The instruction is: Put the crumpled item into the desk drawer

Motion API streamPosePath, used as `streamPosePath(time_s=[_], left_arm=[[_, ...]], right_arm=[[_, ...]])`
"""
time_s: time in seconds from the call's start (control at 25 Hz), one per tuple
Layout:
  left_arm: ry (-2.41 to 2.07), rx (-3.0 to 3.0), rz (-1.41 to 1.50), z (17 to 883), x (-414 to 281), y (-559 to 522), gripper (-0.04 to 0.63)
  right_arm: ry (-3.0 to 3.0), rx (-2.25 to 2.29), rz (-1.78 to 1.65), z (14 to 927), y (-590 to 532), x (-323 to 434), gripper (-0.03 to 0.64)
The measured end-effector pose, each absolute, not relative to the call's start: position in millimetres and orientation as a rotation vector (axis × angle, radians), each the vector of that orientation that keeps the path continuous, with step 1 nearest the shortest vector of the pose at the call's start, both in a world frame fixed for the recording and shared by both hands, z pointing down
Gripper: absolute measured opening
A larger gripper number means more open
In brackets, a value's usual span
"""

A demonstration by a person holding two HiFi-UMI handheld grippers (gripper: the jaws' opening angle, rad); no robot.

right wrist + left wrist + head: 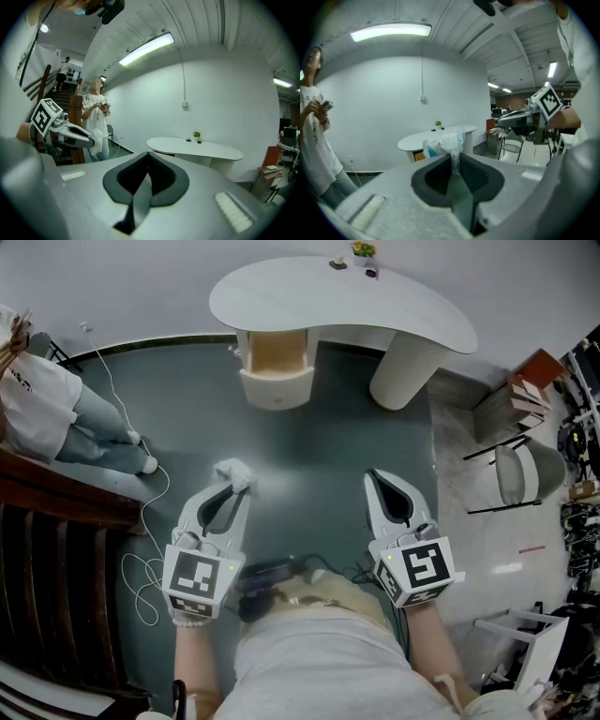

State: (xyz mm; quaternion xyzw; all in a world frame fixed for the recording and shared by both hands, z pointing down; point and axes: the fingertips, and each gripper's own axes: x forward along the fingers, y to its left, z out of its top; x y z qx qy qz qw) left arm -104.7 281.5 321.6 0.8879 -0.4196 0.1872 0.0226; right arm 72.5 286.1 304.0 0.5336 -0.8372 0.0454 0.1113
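Note:
My left gripper (236, 480) is shut on a crumpled white item (233, 470), which sticks out past the jaw tips as a white and blue wad (446, 141). The right gripper (375, 476) is shut with nothing in it; its jaw tips meet (147, 153). Both are held above the dark floor, well short of the white curved desk (412, 310). The desk's drawer (276, 357) stands pulled out under the left part of the top, its wooden inside showing. In the right gripper view the left gripper (93, 137) with the white wad shows at the left.
A person (42, 399) in a white shirt stands at the left near a white cable (150, 512) on the floor. Small objects and a plant (362, 249) sit on the desk. A chair (525, 474) and shelves stand at the right. Dark wooden stairs (56, 568) lie at lower left.

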Motion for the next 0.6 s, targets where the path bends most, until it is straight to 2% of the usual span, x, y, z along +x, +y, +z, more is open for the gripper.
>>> streamPosePath(time_s=[0.6], left_arm=[[-1.303, 2.798, 0.574, 316, -138, 290, 0.051]], right_arm=[[-2.412, 1.607, 0.120, 304, 303, 47, 0.002]])
